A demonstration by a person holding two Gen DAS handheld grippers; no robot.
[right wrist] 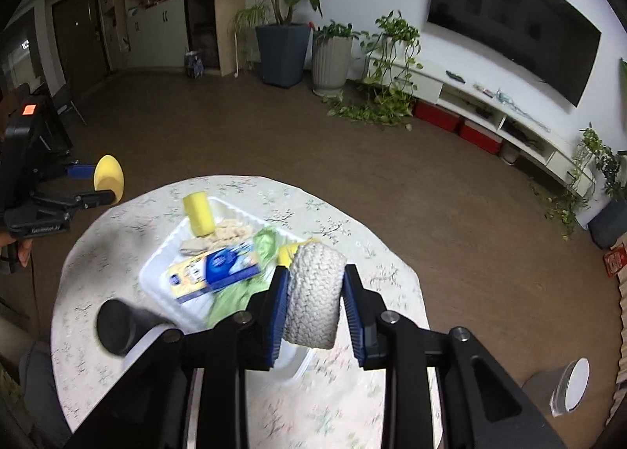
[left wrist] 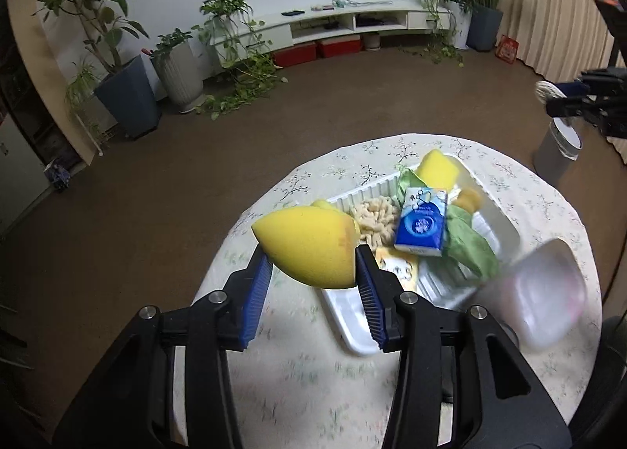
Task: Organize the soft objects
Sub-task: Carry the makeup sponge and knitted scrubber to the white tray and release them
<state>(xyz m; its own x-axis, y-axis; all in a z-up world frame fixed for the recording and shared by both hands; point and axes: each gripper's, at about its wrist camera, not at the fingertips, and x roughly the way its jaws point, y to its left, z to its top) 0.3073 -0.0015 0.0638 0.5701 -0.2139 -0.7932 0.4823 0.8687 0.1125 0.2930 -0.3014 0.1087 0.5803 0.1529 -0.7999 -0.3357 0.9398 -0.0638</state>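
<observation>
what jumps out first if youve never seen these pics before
The left claw is clamped on a bright yellow sponge, held up over the near edge of the round table. The right claw grips a white knitted roll above the white tray, which is piled with soft things.

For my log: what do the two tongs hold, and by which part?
Left tongs pinch a yellow sponge at its near end. Right tongs squeeze a white knitted roll by its sides.

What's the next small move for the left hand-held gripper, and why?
Probably carry the yellow sponge forward and right over the white tray, then lower it. The left hand-held gripper grips it above the tablecloth beside the tray, where another sponge already sits.
</observation>
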